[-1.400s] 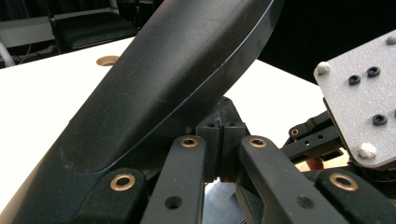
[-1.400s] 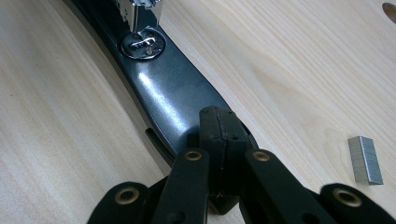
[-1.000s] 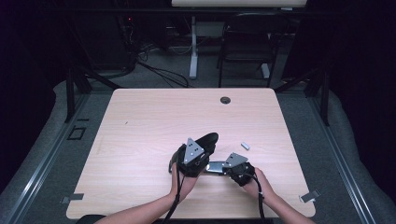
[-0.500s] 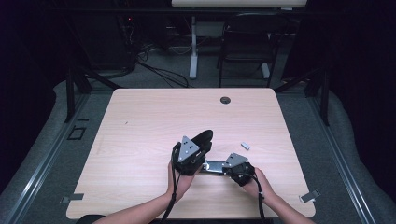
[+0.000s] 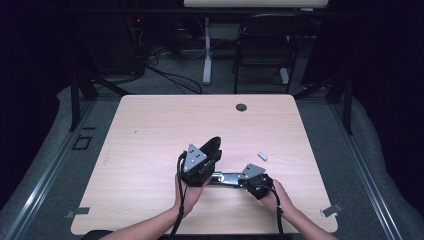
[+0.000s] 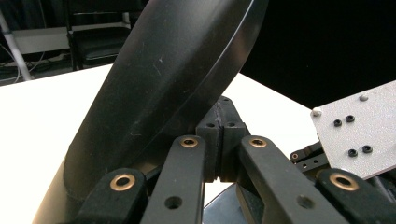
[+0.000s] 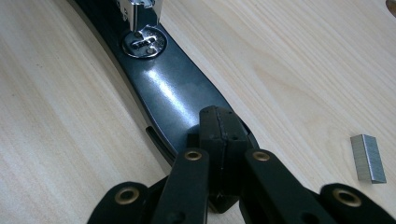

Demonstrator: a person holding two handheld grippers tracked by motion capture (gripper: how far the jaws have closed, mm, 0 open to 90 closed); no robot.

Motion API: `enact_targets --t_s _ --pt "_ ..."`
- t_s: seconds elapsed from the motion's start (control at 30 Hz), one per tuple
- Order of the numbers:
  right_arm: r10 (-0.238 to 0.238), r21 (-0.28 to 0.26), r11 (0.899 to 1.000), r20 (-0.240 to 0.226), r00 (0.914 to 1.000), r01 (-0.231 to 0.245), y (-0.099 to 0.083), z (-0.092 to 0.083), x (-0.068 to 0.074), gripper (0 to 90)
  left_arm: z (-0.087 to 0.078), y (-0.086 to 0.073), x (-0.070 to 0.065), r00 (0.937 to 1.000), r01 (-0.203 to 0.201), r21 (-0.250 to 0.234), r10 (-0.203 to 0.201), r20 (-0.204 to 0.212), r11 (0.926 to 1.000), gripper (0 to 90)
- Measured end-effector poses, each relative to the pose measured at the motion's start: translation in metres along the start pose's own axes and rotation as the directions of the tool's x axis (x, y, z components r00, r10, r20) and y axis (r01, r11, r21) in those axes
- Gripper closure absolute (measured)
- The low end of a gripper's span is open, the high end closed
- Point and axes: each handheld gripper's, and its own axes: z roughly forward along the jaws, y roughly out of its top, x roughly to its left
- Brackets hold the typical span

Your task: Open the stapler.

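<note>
Near the front edge of the wooden surface (image 5: 150,130): one black stapler (image 5: 227,178), opened out. Left claw (image 5: 212,150) clamped together on the stapler's raised black top cover (image 6: 168,93), tilted upward. Right claw (image 7: 218,128) clamped together on the end of the stapler's base (image 7: 173,88), lying flat. Strip of staples (image 5: 262,156) lies apart, just right of the claws.

Overhead view; both gripper views near stapler (image 5: 225,177).
</note>
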Motion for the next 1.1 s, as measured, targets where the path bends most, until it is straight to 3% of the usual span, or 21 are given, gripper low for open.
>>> enact_targets --t_s 0.43,0.6,1.1 --pt "0.000 0.000 1.000 -0.002 1.0000 0.000 0.000 0.000 0.000 90.0 -0.008 0.004 0.008 0.9995 0.030 -0.013 -0.030 -0.008 0.9995 90.0" --pt "0.001 -0.001 1.000 -0.003 1.0000 -0.001 0.000 0.000 0.000 90.0 -0.012 0.005 0.013 0.9975 0.069 -0.026 -0.070 -0.010 0.9973 90.0" --pt "-0.002 0.001 1.000 -0.001 1.0000 0.002 0.000 0.000 0.000 90.0 -0.022 0.008 0.022 0.9967 0.080 -0.031 -0.081 -0.013 0.9963 90.0"
